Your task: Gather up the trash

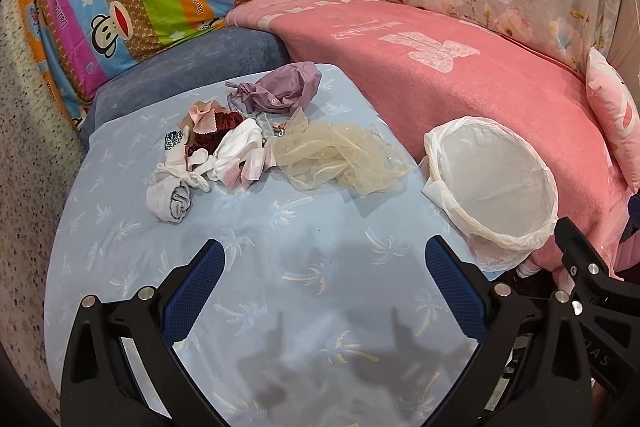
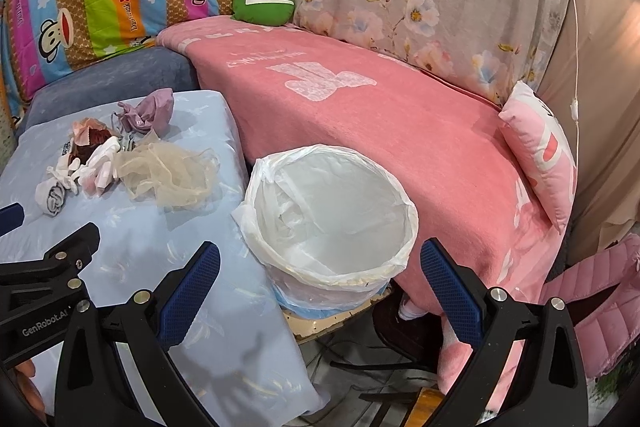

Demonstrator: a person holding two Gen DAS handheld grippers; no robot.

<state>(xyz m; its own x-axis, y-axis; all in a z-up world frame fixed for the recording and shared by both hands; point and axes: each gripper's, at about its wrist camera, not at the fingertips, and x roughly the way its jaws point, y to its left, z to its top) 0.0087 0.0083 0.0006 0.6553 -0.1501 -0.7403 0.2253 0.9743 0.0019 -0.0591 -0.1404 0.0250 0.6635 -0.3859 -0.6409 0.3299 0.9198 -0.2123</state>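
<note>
Both tongs hang released and empty. The scrap pile lies on the blue-covered desk, ahead and slightly left of the left tongs, the nearer pair. The lined bin sits directly before the right tongs.

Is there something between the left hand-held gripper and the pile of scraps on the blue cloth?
Nothing visible. Only bare blue cloth lies between the open left hand-held gripper and the pile of scraps.
</note>
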